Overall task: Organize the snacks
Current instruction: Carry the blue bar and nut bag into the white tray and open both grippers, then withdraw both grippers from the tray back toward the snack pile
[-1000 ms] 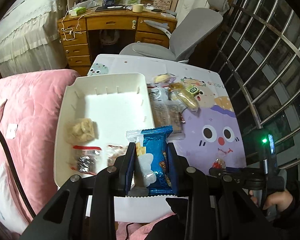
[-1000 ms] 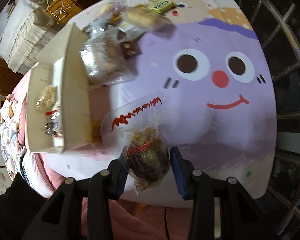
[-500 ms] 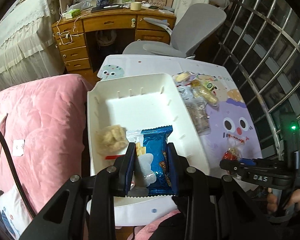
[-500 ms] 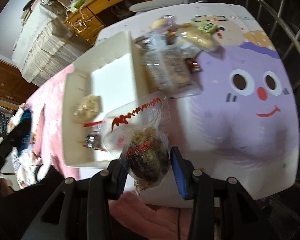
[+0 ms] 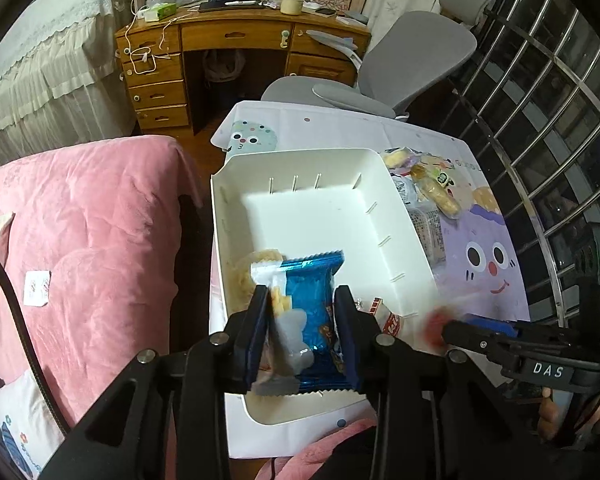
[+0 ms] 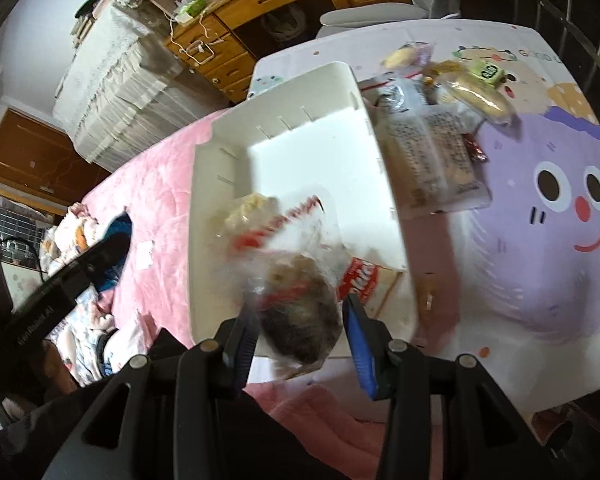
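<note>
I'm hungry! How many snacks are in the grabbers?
2: a blue packet in the left hand-held gripper, whose jaws have just been opening; a bagged dark cake in the right hand-held gripper.

White bin [image 5: 396, 216]: smooth hard plastic, faint sheen, slotted walls. Blue snack packet [image 5: 312, 304]: glossy crinkled foil with a sawtooth edge. Clear bag [image 6: 300, 288]: thin shiny film, red print, blurred. Desk cover [image 6: 540, 264]: smooth printed sheet, slight gloss. Pink blanket [image 5: 92, 232]: soft plush cloth, matt. Gripper fingers [image 5: 346, 328]: matt black plastic, blue pads. Wooden drawer unit [image 5: 156, 80]: varnished, warm shine. Window bars [image 5: 540, 92]: polished metal. Chair [image 5: 412, 60]: grey, matt.
</note>
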`<state>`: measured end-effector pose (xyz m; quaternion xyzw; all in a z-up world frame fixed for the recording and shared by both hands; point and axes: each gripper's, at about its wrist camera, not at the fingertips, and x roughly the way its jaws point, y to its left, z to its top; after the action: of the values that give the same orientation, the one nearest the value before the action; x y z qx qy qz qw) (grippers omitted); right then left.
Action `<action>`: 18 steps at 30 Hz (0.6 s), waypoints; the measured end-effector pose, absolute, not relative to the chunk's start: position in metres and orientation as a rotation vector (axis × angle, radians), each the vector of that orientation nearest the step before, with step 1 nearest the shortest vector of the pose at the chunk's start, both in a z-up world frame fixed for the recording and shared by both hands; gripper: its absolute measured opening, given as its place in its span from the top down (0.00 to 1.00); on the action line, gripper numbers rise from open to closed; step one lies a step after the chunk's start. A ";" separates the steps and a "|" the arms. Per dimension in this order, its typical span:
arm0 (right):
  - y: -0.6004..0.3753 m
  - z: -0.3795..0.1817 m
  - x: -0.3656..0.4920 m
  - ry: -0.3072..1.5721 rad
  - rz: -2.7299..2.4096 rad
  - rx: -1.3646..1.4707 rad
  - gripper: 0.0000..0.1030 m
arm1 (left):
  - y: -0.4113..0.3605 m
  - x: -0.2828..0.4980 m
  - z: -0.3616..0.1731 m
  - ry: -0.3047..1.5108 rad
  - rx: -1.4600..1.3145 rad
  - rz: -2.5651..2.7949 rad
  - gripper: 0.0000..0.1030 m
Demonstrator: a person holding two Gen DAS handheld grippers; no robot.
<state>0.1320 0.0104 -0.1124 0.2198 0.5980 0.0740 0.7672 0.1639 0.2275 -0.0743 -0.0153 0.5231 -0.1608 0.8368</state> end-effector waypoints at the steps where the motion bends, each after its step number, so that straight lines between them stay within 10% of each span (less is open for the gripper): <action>1: 0.011 -0.113 0.133 1.295 0.164 0.487 0.56 | 0.228 0.164 -0.075 1.109 -0.035 -0.340 0.55; 3: 0.011 -0.116 0.135 1.303 0.147 0.492 0.51 | 0.229 0.165 -0.076 1.114 -0.041 -0.330 0.35; 18: -0.011 -0.135 0.114 1.359 0.080 0.547 0.51 | 0.196 0.156 -0.083 1.130 -0.028 -0.346 0.23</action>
<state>0.1140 -0.0114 -0.1354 0.2497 0.6201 0.0366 0.7428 0.1565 0.1962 -0.0835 -0.0131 0.5327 -0.1631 0.8303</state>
